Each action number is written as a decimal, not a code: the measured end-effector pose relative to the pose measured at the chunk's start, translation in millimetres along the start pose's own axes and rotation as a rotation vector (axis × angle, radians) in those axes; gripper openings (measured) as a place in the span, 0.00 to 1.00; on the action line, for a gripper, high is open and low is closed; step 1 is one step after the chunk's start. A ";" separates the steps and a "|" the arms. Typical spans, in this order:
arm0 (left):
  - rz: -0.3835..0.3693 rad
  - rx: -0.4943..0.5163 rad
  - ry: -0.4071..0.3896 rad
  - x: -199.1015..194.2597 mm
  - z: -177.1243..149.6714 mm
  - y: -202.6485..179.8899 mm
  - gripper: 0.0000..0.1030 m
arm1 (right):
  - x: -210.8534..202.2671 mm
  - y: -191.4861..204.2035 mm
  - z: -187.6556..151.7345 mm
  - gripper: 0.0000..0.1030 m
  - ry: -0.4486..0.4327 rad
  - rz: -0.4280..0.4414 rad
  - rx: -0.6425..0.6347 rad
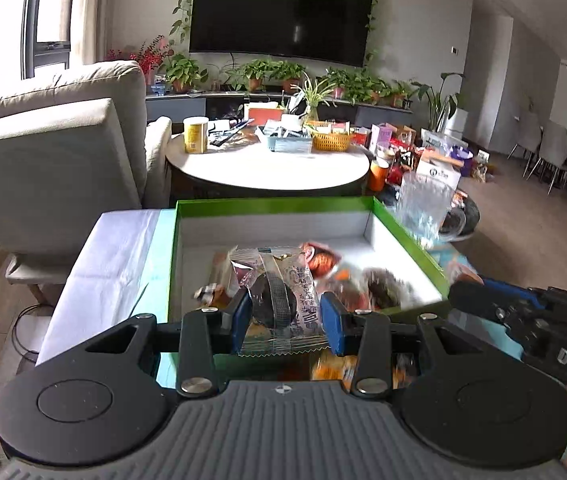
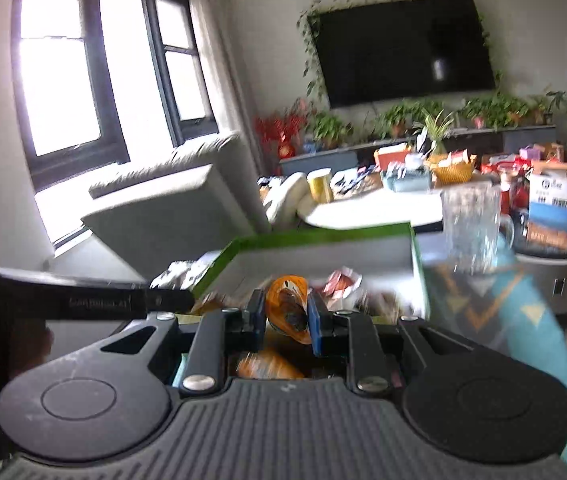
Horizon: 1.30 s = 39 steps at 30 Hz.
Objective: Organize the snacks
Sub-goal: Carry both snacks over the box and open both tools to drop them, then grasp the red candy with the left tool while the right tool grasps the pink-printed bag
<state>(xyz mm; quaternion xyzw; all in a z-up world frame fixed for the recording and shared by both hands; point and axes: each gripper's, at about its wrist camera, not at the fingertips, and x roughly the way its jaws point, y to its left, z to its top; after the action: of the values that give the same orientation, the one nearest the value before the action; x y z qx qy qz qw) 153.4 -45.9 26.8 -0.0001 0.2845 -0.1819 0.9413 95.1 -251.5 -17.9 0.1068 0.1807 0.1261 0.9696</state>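
Snacks lie heaped at the near end of the green box (image 1: 271,205), which sits on a low surface under a teal-and-white cloth (image 1: 123,248).

Left wrist view: the left gripper (image 1: 285,316) holds a clear-wrapped pastry packet (image 1: 283,296) between its blue pads (image 1: 333,322). The jaws stand roughly half closed, both pads pressing the packet's sides. The packet's long axis runs forward along the fingers, its crimped end toward the camera, and it hangs just above the box's near edge. Loose snacks (image 1: 379,288) lie beyond it, toward the near right corner. The right gripper (image 1: 483,292) comes in from the right, close to the box's right wall.

Right wrist view: the right gripper (image 2: 285,320) is closed narrowly on an orange snack packet (image 2: 287,312), pads touching both sides. The packet stands on end, tilted slightly right, over the box's near edge. More wrappers (image 2: 339,280) lie ahead in the box, blurred. A glass mug (image 2: 471,228) stands just beyond the box's far right corner.

Judgement: both packets sit over the box, so each only needs lowering and letting go; the left one is nearer the middle.
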 end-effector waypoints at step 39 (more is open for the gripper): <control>-0.117 0.140 0.140 36.0 -49.4 16.4 0.39 | 81.9 -32.1 16.4 0.30 0.096 -0.087 0.144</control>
<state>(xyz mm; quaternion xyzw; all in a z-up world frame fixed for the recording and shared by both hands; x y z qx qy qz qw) 160.3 -37.9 -35.6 0.0618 0.3359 -0.2555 0.9045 181.8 -261.4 -37.5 0.1619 0.2399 0.0754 0.9542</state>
